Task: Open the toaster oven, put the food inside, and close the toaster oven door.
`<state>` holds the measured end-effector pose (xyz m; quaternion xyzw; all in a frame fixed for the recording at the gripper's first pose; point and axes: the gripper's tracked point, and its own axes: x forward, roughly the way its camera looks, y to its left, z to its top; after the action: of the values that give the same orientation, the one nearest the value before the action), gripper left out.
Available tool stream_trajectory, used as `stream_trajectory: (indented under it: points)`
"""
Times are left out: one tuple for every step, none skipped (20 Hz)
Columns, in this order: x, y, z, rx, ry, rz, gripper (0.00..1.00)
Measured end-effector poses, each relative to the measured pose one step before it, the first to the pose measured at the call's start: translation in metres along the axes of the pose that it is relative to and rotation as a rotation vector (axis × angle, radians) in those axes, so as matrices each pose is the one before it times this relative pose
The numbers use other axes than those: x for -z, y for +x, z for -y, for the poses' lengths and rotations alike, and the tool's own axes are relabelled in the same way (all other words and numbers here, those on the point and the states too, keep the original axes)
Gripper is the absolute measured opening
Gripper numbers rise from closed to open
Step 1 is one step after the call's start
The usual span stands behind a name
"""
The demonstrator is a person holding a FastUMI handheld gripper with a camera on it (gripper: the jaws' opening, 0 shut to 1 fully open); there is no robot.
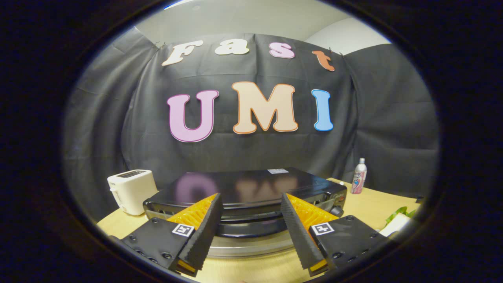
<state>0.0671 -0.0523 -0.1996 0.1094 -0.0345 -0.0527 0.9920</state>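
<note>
A black toaster oven (243,186) with a glossy top stands on the wooden table (365,208), just ahead of my fingers. Its dark front handle (251,230) and a silver strip below it show between the fingers. My gripper (251,197) is open, with its fingertips level with the oven's top front edge and nothing held between them. To the right of the right finger, something green (401,212) lies beside a white item (395,225) at the table's edge; I cannot tell what it is.
A white pop-up toaster (131,190) stands left of the oven. A small white and pink bottle (358,177) stands at the oven's back right. The black cloth wall hangs close behind the table.
</note>
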Motion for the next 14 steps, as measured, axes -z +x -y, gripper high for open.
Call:
stream_trajectory:
  points:
    - [0.00115,-0.00866,0.00206,0.00097,0.00905,0.00730,0.92]
    - [0.00143,-0.00858,0.00237,0.00096,0.00531,0.00254,0.92]
    - [0.00293,-0.00925,0.00228,-0.00118,0.00049,-0.00119,0.92]
    - [0.00381,-0.00904,0.00265,-0.00113,-0.00158,-0.00840,0.92]
    - [0.00563,-0.00968,0.00236,0.00121,0.00125,-0.01552,0.92]
    - [0.00669,-0.01020,0.00339,0.00281,-0.00379,-0.02405,0.92]
    - [0.00899,-0.00969,0.00310,0.00665,-0.00700,-0.03373,0.92]
    - [0.01136,-0.00948,0.00392,0.01161,-0.00688,-0.04211,0.92]
    - [0.01234,-0.01068,0.00411,0.01515,-0.00950,-0.04282,0.92]
    - [0.01387,-0.00688,0.00483,0.02087,-0.00682,-0.04213,0.91]
    - [0.01370,-0.00565,0.00323,0.02170,-0.01115,-0.04195,0.91]
    - [0.01243,-0.00241,0.00215,0.01994,-0.01935,-0.04246,0.91]
    - [0.01515,0.00095,0.00031,0.01738,-0.02368,-0.04553,0.91]
    - [0.01386,0.00118,0.00032,0.01555,-0.02705,-0.03842,0.91]
